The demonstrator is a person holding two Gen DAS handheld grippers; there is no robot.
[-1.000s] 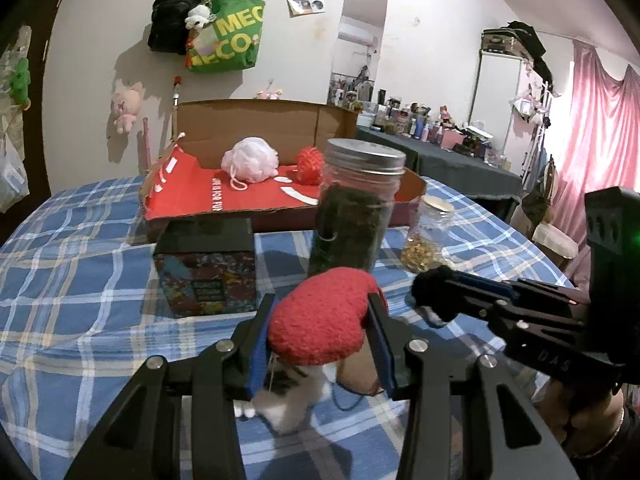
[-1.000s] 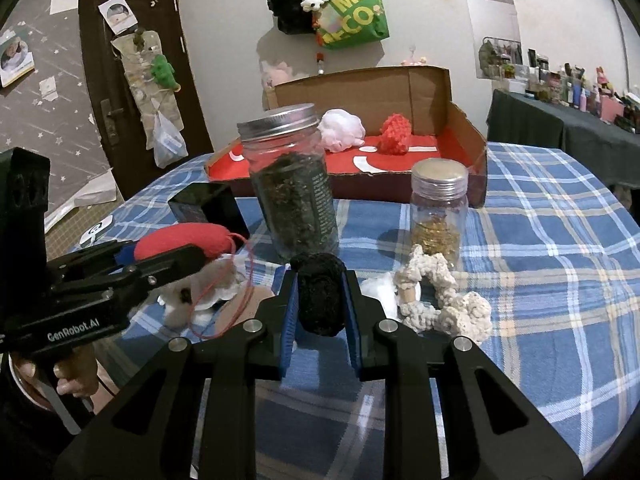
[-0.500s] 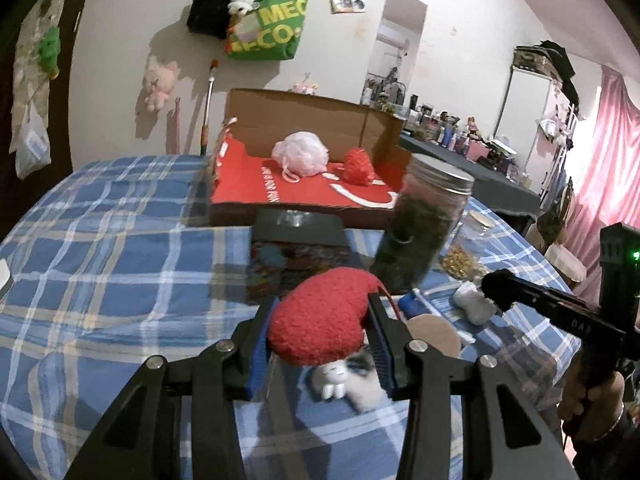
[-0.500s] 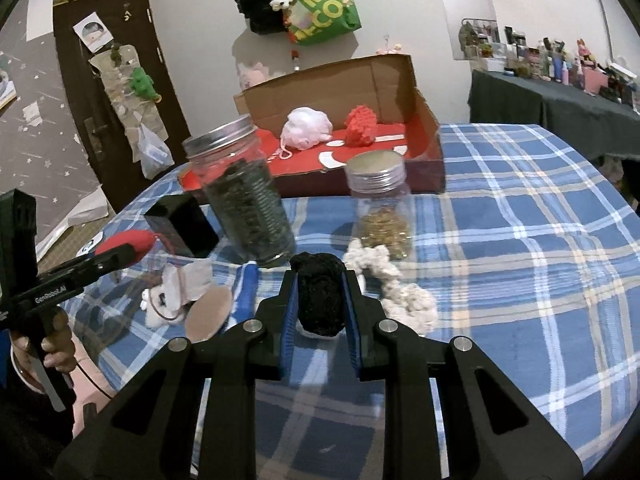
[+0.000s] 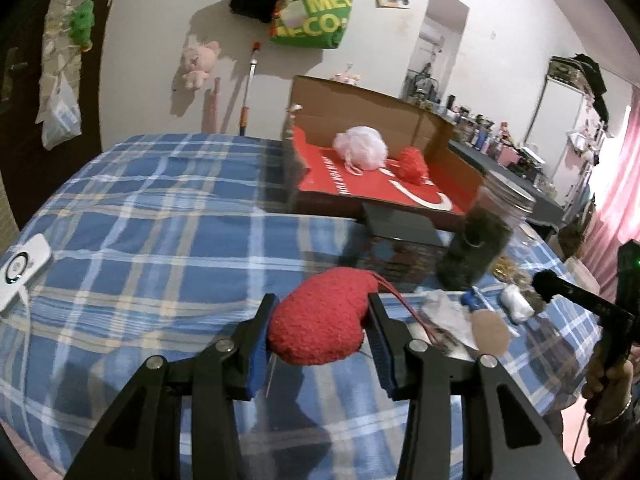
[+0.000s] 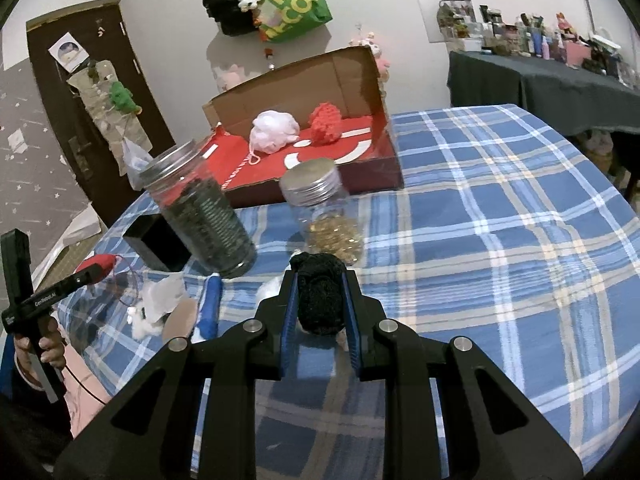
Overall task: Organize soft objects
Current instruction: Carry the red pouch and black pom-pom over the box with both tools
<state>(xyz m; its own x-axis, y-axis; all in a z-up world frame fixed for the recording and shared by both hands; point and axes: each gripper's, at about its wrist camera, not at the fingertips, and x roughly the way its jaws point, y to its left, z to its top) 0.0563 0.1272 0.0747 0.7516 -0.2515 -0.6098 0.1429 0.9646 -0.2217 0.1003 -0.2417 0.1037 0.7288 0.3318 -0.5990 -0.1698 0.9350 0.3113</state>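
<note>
1. So, far left of the left wrist view: a white gadget (image 5: 22,262) with a round dial sits on the blue plaid tablecloth (image 5: 160,248) at the table's edge, well apart from everything else.
2. Front and centre there, the left gripper (image 5: 322,330) is clamped on a red fuzzy plush (image 5: 322,322). Both blue pads press into its sides, and a red string trails off it to the right. It's held up above the cloth, not resting on it.
3. Behind that, a cardboard box (image 5: 360,100) with a red floor sits at the back of the table. Inside it are a white mesh pouf (image 5: 360,148) and, just to its right, a red knitted ball (image 5: 414,162).
4. In front of the box there's a dark square tin (image 5: 404,248), and right beside it a tall jar of dark stuff (image 5: 480,240) with a metal lid.
5. Over in the right wrist view, a smaller jar (image 6: 324,212) with golden bits stands right of the tall one.
6. Low on the cloth, left of centre in that view: a white crumpled soft thing (image 6: 160,300), a tan round pad (image 6: 182,318) and a blue-and-white tube-ish item (image 6: 210,306), all bunched close together. Can't tell exactly what they are.
7. The right gripper (image 6: 320,302) is squeezed narrow around a black fuzzy ball (image 6: 320,292), pads tight on both sides, held over the cloth just in front of the small jar.
8. At the far right of the left view, a hand (image 5: 608,376) grips the right gripper's handle.
</note>
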